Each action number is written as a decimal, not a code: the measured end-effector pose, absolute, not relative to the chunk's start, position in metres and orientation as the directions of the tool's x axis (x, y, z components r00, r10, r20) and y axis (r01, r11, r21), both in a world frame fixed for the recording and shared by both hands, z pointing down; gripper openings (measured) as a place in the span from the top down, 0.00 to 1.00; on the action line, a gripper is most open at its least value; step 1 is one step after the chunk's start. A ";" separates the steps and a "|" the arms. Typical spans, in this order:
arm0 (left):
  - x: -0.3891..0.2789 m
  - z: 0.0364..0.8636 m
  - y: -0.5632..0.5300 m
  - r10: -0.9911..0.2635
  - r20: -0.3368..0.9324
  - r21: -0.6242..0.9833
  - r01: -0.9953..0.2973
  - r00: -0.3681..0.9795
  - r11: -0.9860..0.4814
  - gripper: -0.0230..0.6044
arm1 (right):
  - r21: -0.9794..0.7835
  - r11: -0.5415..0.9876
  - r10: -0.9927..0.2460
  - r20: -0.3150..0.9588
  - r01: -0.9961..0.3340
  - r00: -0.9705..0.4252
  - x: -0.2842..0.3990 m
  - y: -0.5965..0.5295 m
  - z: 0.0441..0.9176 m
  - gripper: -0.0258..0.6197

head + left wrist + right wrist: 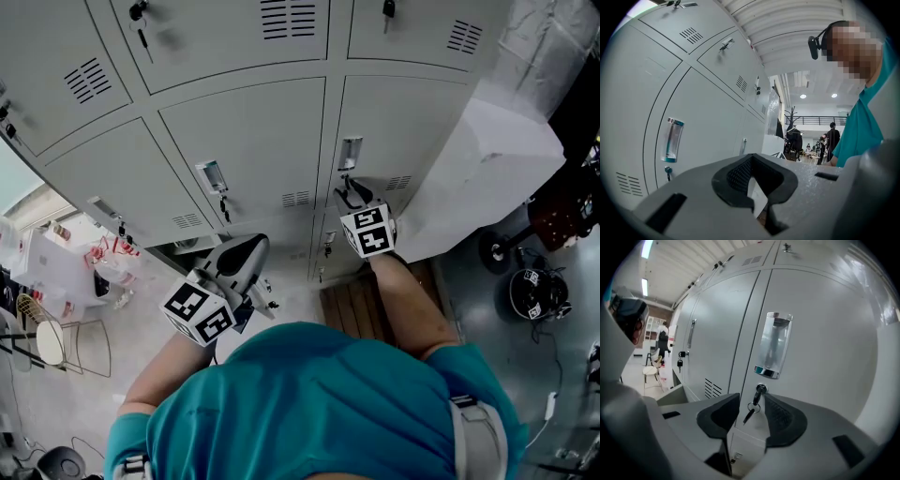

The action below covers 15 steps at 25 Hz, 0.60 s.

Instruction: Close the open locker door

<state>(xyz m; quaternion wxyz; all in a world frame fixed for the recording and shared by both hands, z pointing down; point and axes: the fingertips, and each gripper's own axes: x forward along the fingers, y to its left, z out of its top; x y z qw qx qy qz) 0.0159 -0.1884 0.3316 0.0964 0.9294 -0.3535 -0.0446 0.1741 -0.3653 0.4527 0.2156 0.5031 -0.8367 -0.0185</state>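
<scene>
My left gripper I hold level beside the lockers, with the jaws pointing along the row and not at any door. I judge it is parked there only so that it does not disturb the other hand. Its jaws are closed tip to tip and nothing is between them; through the small hollow of the pads I see only background. Left of these jaws is a neighbour door, which is closed, with its own clear label holder.

My right gripper faces the locker door, which is the thing of the task. This door is directly ahead of the jaws and it looks flush with the doors around it, so I judge it is already pushed closed. The jaws are wide apart. The key sits in the lock just beyond the tips, in the gap between them, and a second key hangs from its ring, but neither pad presses on them. Above the jaws is the label holder of this door. I think the gripper is here because the lock is the last point to handle.
</scene>
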 end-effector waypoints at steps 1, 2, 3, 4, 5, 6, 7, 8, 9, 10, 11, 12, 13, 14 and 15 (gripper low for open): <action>0.015 0.331 -0.189 -0.667 -0.016 0.211 -0.650 0.745 -0.730 0.96 | 0.210 0.513 -0.837 0.336 -0.832 -0.432 0.173 -0.360 0.452 0.72; 0.014 0.331 -0.189 -0.670 -0.018 0.212 -0.652 0.742 -0.728 0.96 | 0.176 0.534 -0.824 0.325 -0.827 -0.464 0.172 -0.353 0.449 0.70; 0.013 0.331 -0.190 -0.673 -0.021 0.214 -0.655 0.739 -0.725 0.96 | 0.143 0.556 -0.811 0.308 -0.819 -0.497 0.172 -0.346 0.445 0.69; 0.011 0.331 -0.191 -0.678 -0.024 0.217 -0.658 0.735 -0.721 0.96 | 0.106 0.577 -0.798 0.286 -0.810 -0.531 0.173 -0.339 0.440 0.69; 0.010 0.330 -0.193 -0.683 -0.028 0.220 -0.662 0.730 -0.717 0.96 | 0.062 0.598 -0.783 0.260 -0.799 -0.565 0.175 -0.332 0.433 0.69; 0.008 0.330 -0.194 -0.687 -0.031 0.221 -0.666 0.726 -0.713 0.96 | 0.007 0.618 -0.766 0.228 -0.786 -0.600 0.178 -0.325 0.425 0.69; 0.006 0.330 -0.196 -0.692 -0.034 0.220 -0.670 0.721 -0.709 0.96 | -0.057 0.641 -0.746 0.190 -0.766 -0.638 0.182 -0.318 0.415 0.70; 0.004 0.329 -0.197 -0.697 -0.038 0.219 -0.675 0.716 -0.705 0.96 | -0.123 0.663 -0.724 0.141 -0.738 -0.675 0.185 -0.311 0.405 0.70; 0.002 0.329 -0.199 -0.703 -0.043 0.220 -0.679 0.710 -0.700 0.96 | -0.182 0.682 -0.706 0.088 -0.708 -0.703 0.189 -0.305 0.393 0.77; 0.000 0.328 -0.200 -0.709 -0.049 0.222 -0.684 0.704 -0.695 0.96 | -0.225 0.696 -0.693 0.037 -0.682 -0.720 0.194 -0.299 0.382 0.88; -0.002 0.328 -0.202 -0.715 -0.054 0.225 -0.690 0.697 -0.688 0.96 | -0.250 0.707 -0.685 -0.005 -0.662 -0.729 0.197 -0.295 0.373 0.92; -0.005 0.328 -0.204 -0.722 -0.060 0.228 -0.695 0.689 -0.682 0.96 | -0.262 0.718 -0.675 -0.037 -0.645 -0.737 0.200 -0.290 0.364 0.96; -0.007 0.327 -0.205 -0.728 -0.065 0.232 -0.700 0.682 -0.676 0.96 | -0.265 0.735 -0.660 -0.063 -0.625 -0.749 0.200 -0.285 0.357 0.96; -0.009 0.326 -0.206 -0.734 -0.072 0.236 -0.704 0.675 -0.670 0.96 | -0.264 0.755 -0.638 -0.086 -0.600 -0.765 0.199 -0.279 0.350 0.96; -0.011 0.325 -0.207 -0.740 -0.079 0.242 -0.707 0.668 -0.664 0.96 | -0.259 0.777 -0.613 -0.104 -0.574 -0.783 0.198 -0.272 0.345 0.96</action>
